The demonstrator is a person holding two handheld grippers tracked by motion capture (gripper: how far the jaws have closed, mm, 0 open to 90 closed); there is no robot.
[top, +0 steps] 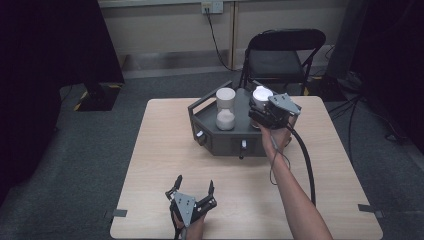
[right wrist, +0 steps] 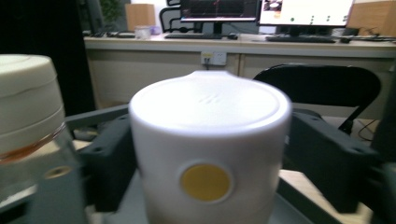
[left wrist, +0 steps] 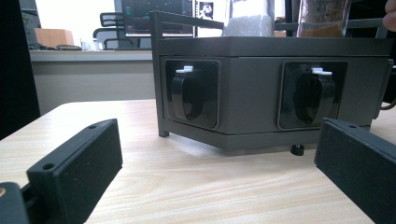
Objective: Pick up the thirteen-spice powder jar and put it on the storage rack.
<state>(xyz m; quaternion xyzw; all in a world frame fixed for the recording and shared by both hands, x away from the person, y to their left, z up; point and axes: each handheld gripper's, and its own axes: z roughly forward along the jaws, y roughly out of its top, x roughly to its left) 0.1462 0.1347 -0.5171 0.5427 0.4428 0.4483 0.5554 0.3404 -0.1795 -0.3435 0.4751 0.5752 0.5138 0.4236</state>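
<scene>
Looking down from the high view, the right gripper (top: pixel 260 111) is sitting at the dark tray (top: pixel 227 140), which is standing at the far middle of the table (top: pixel 160 165); its jaws are flanking a white-lidded jar (top: pixel 261 95) at the tray's right end, around three o'clock from a second jar (top: pixel 225 108) holding white powder; whether the pads are pressing on the lid, I cannot tell from up here; at six o'clock from the tray, near the table's front edge, the left gripper (top: pixel 194 186) is resting with its jaws spread wide and nothing between them; a black folding chair (top: pixel 282 57) is standing beyond the table at twelve o'clock.

Switching to the left gripper view, the two black jaws are standing well apart, one at seven o'clock and one at four o'clock, bare tabletop (left wrist: pixel 196 182) lying between them; the tray's front wall (left wrist: pixel 252 88) is facing us with two black knobs, one (left wrist: pixel 187 95) at ten o'clock and the other (left wrist: pixel 314 97) at two o'clock; jar bottoms are peeking over the rim.

Moving to the right gripper view, the jar's white lid (right wrist: pixel 210 121) with its yellow dot (right wrist: pixel 205 182) is sitting dead centre between the jaws; each black jaw is standing just beside the lid, and whether either is touching it is too blurred to call; the second jar (right wrist: pixel 28 107) is showing at nine o'clock.
</scene>
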